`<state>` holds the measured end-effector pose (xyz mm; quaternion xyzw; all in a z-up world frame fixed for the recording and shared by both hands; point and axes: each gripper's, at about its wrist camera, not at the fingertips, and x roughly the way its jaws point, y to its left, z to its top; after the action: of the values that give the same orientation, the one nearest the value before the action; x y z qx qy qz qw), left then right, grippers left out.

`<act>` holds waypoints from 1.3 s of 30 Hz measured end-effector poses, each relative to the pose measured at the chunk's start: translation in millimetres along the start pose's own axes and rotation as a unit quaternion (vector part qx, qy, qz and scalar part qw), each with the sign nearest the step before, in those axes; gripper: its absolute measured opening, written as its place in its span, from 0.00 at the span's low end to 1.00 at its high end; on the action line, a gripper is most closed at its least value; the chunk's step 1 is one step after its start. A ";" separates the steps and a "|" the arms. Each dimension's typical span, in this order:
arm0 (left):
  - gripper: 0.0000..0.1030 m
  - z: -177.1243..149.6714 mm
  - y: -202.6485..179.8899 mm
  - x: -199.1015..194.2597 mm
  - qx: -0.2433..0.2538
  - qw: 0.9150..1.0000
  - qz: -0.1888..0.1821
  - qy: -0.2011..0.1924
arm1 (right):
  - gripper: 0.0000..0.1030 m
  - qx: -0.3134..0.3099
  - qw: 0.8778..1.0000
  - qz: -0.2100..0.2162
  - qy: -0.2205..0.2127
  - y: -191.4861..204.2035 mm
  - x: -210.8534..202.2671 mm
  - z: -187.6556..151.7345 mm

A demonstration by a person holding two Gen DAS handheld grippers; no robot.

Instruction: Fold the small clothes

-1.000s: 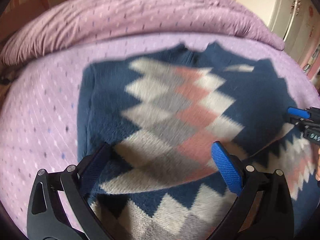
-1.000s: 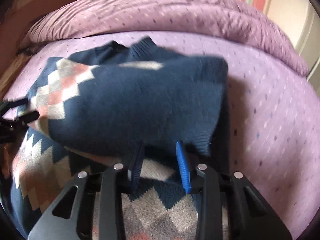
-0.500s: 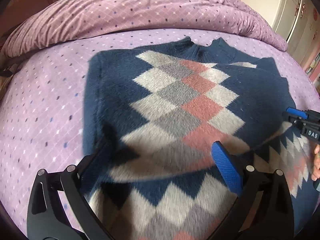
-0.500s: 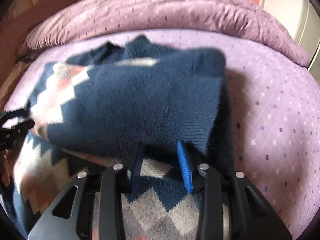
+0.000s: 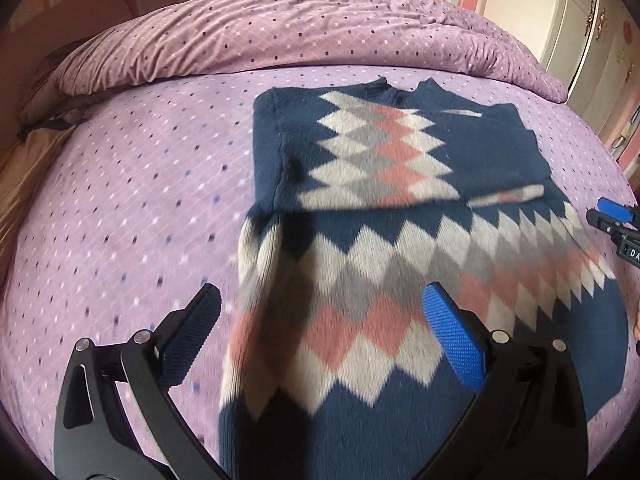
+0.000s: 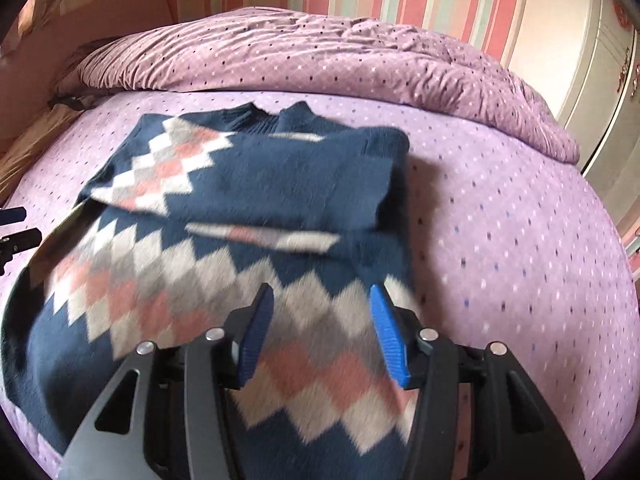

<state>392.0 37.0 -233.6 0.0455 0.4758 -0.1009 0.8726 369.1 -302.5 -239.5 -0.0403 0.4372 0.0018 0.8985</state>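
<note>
Two hand-held grippers are wide open, left [image 5: 320, 336] and right [image 6: 322, 332], holding nothing. Under them, the blue diamond sweater [image 5: 400, 248] lies partly folded in the middle of the purple bed [image 5: 120, 208].

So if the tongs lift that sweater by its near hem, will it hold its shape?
Probably not. The sweater looks like soft, thick knit; its folded sleeves lie draped flat over the body, so it would likely sag and unfold. The fuzzy surface should grip rather than slip, and on the bedsheet it would likely bunch if pushed.
</note>
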 end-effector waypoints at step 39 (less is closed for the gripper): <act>0.97 -114.9 -3.0 -66.6 -0.072 0.996 0.009 0.046 | 0.62 0.091 0.994 -0.001 0.067 27.4 -98.5 -118.0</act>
<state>261.9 63.1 -240.1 -0.0086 0.5211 -0.0565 0.8516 214.5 -280.7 -236.6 0.0410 0.4947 -0.0412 0.8671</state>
